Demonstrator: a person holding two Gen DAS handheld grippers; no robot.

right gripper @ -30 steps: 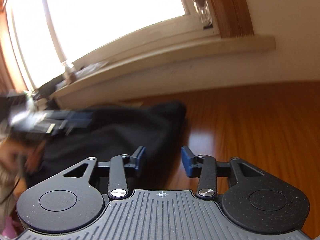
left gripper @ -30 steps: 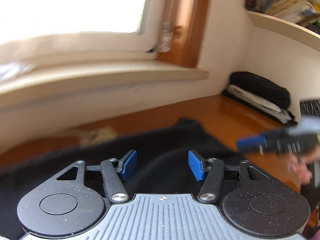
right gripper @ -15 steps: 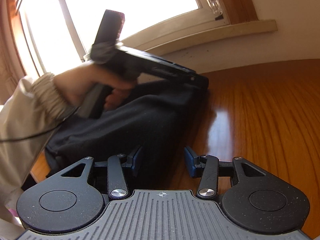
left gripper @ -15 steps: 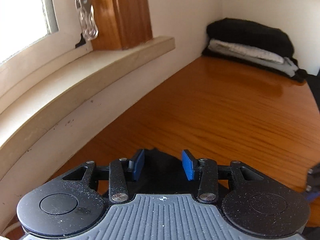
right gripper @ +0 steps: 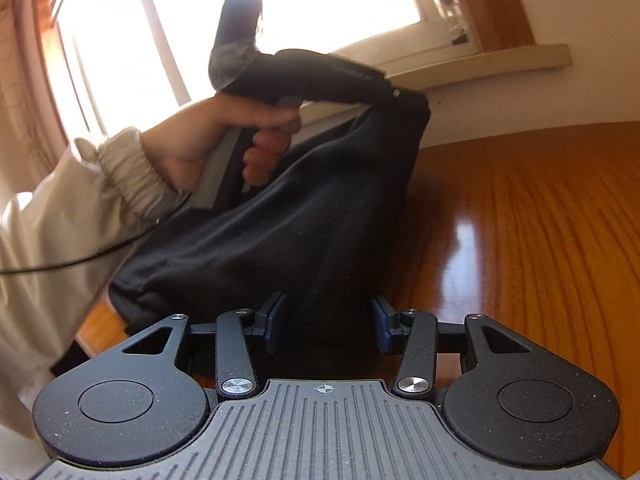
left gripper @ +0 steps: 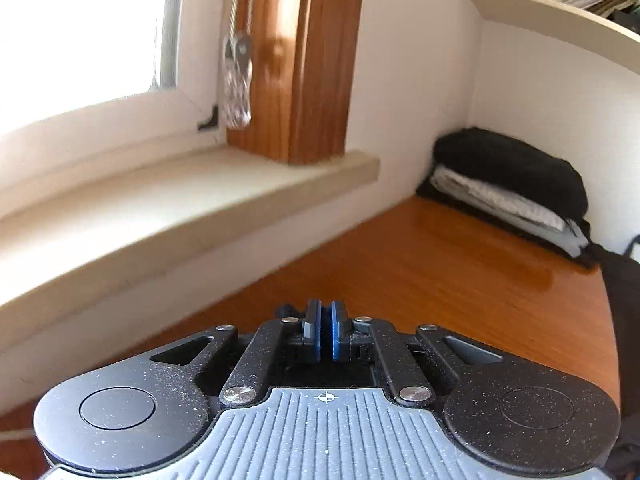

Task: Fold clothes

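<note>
We see two tools, one in each hand. Through the left wrist view the left tool (left gripper: pixel 325 334) has its two blue pads (left gripper: pixel 316 336) drawn together, the jaws having just closed; from that view nothing shows between them, but the right wrist view shows this same left tool (right gripper: pixel 412 98) raised above the table (right gripper: pixel 540 220) with a corner of the one dark garment (right gripper: pixel 280 240) hanging from its tip, so it is clenched on the garment. A hand (right gripper: pixel 240 136) wraps the tool's handle, with a pale gathered sleeve (right gripper: pixel 120 168) behind it and a thin cable (right gripper: pixel 80 258) trailing away. The garment drapes down from that lifted corner to the wooden table and runs toward the right tool (right gripper: pixel 327 326), whose two fingers (right gripper: pixel 274 322) stand apart with dark cloth lying between them; we cannot tell whether the pads press on it, and they look released. In the far corner of the table we count one stack of folded clothes (left gripper: pixel 512 184): a black piece on top, a light patterned piece beneath it, more dark cloth at the base. One window sill (left gripper: pixel 180 200) runs along the wall, one blind cord weight (left gripper: pixel 238 80) hangs by the wooden frame (left gripper: pixel 312 60), and one shelf (left gripper: pixel 560 20) of books sits above the stack.
</note>
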